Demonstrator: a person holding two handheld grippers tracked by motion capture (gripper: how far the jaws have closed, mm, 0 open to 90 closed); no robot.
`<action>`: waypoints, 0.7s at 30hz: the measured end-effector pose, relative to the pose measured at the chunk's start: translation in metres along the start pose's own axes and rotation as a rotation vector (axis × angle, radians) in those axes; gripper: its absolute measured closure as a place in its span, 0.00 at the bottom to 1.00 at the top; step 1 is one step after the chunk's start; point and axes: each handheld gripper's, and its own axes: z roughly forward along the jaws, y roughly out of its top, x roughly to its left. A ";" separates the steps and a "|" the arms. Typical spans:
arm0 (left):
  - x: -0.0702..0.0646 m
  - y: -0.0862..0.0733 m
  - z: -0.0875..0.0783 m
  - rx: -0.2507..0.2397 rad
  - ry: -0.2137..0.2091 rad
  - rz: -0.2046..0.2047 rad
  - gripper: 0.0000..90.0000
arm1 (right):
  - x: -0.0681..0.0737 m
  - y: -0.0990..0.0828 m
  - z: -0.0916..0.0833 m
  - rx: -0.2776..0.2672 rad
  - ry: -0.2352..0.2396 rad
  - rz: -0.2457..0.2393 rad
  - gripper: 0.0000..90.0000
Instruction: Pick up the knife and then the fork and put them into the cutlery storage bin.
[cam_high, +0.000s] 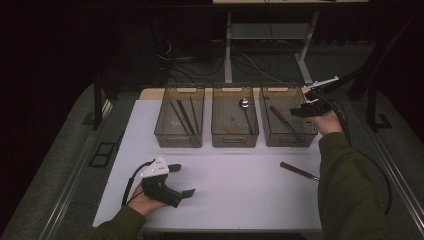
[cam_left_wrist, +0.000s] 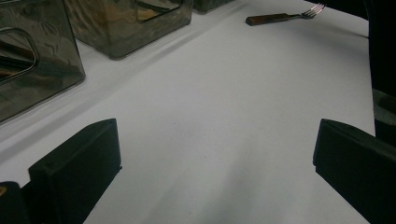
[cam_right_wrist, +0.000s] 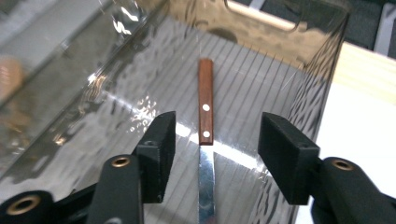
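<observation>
Three smoked bins stand in a row at the table's (cam_high: 235, 200) twelve o'clock edge, and the work in hand looks like sorting cutlery into them. Over the right bin (cam_high: 287, 140), the right gripper (cam_right_wrist: 214, 154) has its jaws apart, and a wood-handled knife (cam_right_wrist: 206, 140) lies flat on the bin's ribbed floor between them, untouched by either pad. From above, that knife (cam_high: 281, 116) runs from about ten to four o'clock inside the bin. So I judge the drop made, with no earlier frame needed to say the knife is down.

Trouble could come on the way out. The jaws sit low, inside the walls, and the blade passes right under them; a careless lift or a sideways pull may catch the blade or knock a wall and shove the light bin out of line. The cable behind the hand could also snag the rim.

A fork (cam_high: 298, 170) waits on the white table at roughly four o'clock from the bins, near the person's right sleeve (cam_high: 345, 190). That sleeve may brush it as the arm draws back and spin it toward the edge. In the left gripper view the fork (cam_left_wrist: 285, 15) lies far off at one o'clock.

Idle near the front edge at seven o'clock, the left gripper (cam_high: 186, 181) has its jaws wide and nothing between them. A fork is thin and flat, so a grab from above risks skidding off the handle.

The middle bin (cam_high: 235, 140) holds a spoon (cam_high: 244, 104), the left bin (cam_high: 179, 140) dark sticks.
</observation>
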 end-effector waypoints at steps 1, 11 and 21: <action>0.000 0.000 0.000 0.000 0.000 0.000 0.00 | 0.000 -0.001 -0.007 -0.023 0.022 0.005 0.48; 0.000 -0.001 0.000 0.010 0.004 0.002 0.00 | 0.008 -0.029 -0.060 -0.118 0.116 -0.019 0.42; -0.001 -0.001 0.000 0.015 0.007 0.006 0.00 | 0.021 -0.078 -0.082 -0.146 0.182 -0.052 0.43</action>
